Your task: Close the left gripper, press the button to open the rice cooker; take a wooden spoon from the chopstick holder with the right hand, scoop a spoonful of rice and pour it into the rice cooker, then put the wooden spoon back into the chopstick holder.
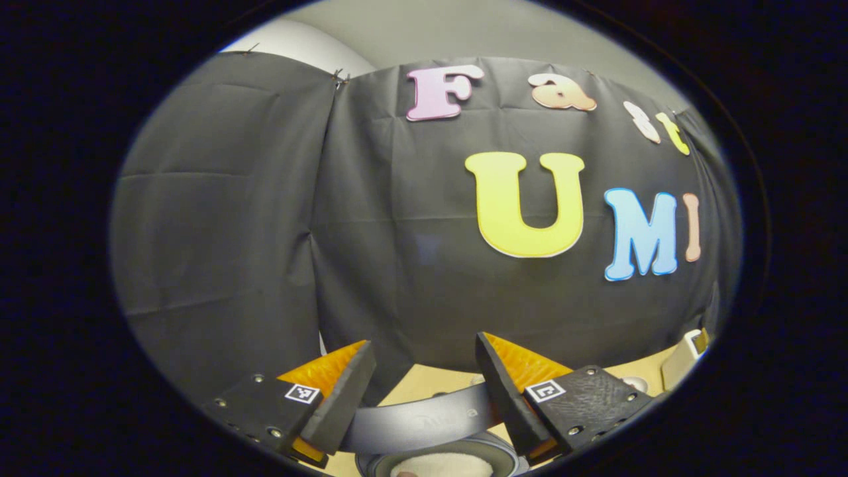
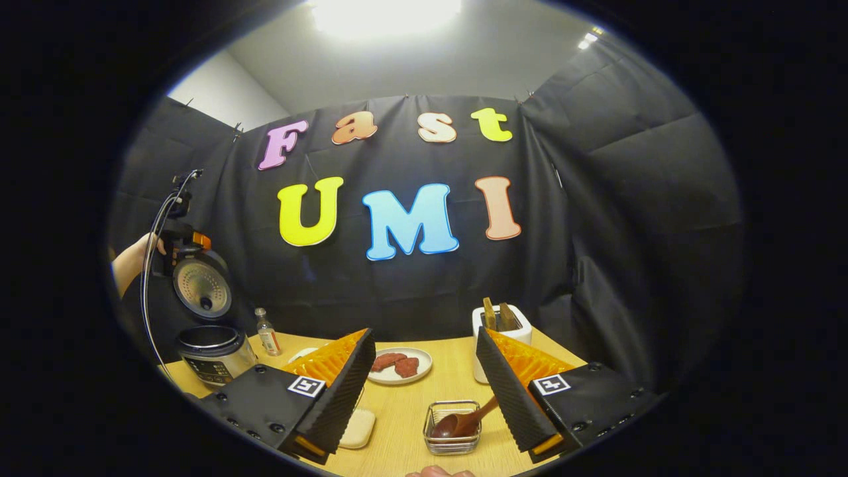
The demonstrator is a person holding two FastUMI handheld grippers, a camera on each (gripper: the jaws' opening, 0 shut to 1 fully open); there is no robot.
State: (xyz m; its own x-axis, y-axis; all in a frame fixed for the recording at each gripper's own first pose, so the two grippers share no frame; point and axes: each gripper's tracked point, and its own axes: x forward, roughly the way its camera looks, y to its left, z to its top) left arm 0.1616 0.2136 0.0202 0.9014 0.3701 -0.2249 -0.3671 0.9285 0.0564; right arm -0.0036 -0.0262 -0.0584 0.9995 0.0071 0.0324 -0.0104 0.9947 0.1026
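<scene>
The left tool (image 1: 424, 391) hangs with its fingers spread apart and nothing between them, above the open rice cooker (image 1: 440, 457). Its round pot is cut off at the bottom edge, with pale rice (image 1: 442, 466) inside.

In the right gripper view the right tool (image 2: 424, 387) is likewise released and empty, over the smooth wooden tabletop (image 2: 404, 411). The cooker (image 2: 211, 351) stands at the far left, its ribbed round lid (image 2: 202, 286) raised. A wooden spoon (image 2: 464, 421) leans in a small wire basket (image 2: 453, 430). Behind it a white holder (image 2: 502, 334) carries upright wooden pieces too small to identify. A white plate (image 2: 401, 364) holds reddish slices, and a small bottle (image 2: 267, 332) stands near the cooker.
</scene>
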